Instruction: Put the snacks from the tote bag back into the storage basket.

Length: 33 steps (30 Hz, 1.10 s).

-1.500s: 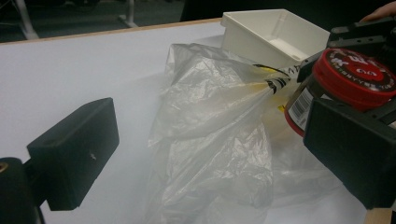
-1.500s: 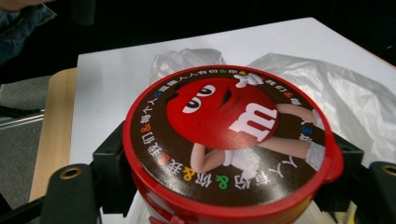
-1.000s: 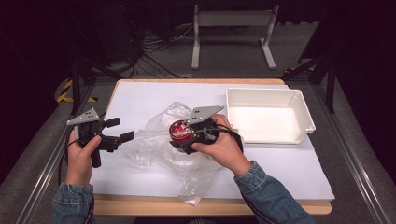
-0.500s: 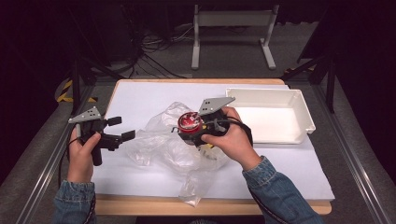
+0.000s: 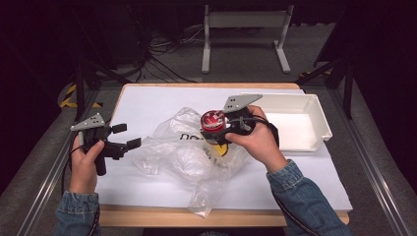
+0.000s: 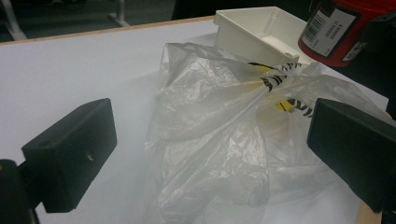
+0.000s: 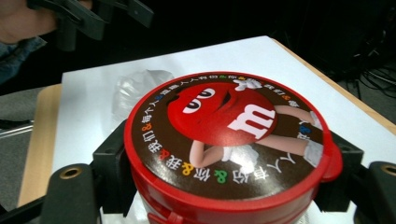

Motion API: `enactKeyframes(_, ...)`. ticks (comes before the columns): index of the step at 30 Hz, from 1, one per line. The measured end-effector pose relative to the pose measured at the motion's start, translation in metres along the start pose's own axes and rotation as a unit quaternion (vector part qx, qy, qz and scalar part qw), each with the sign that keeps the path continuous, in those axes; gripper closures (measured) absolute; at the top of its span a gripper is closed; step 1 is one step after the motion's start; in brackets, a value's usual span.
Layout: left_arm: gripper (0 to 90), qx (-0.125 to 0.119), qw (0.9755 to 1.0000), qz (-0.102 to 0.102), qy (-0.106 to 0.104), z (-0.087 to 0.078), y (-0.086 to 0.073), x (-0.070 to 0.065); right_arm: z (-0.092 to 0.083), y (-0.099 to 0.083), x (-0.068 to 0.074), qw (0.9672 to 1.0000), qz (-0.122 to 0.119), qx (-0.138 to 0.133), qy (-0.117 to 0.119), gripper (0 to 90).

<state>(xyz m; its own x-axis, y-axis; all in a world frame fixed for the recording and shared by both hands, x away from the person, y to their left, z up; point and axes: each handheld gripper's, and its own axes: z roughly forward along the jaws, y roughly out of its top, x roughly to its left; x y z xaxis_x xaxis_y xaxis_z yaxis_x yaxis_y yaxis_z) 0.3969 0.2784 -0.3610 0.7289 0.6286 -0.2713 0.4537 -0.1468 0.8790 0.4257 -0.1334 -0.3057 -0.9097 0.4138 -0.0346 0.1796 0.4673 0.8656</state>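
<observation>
White table top (image 5: 147,105), dark room, grey floor (image 5: 236,59)

The tub (image 7: 224,154) is glossy red plastic; the bag (image 5: 196,157) thin, crinkled clear film; the tray (image 5: 295,123) smooth white plastic; the table (image 5: 147,105) matt white with wood edges.

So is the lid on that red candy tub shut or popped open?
Shut. The lid sits flat on the red candy tub, its rim flush all round, while the right claw grips the tub's sides.
</observation>
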Motion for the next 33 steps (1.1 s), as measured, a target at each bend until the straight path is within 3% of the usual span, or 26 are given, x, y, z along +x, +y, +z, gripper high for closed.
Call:
enactKeyframes(5,2.4,0.000,1.0000,0.000,0.000,-0.001,0.000,0.001,-0.007,-0.004,-0.011,0.9999,-0.001,-0.001,-0.013,24.6)
enactKeyframes(15,2.4,0.001,1.0000,-0.001,0.002,-0.001,-0.001,0.001,-0.032,-0.015,-0.042,0.9981,0.001,0.000,-0.062,24.7)
enactKeyframes(22,2.4,0.002,1.0000,0.000,0.001,-0.001,-0.002,0.001,-0.050,-0.026,-0.062,0.9964,0.018,0.002,-0.083,24.7)
enactKeyframes(33,2.4,0.006,1.0000,-0.003,-0.002,0.000,-0.003,0.002,-0.062,-0.044,-0.083,0.9930,0.023,0.017,-0.115,24.7)
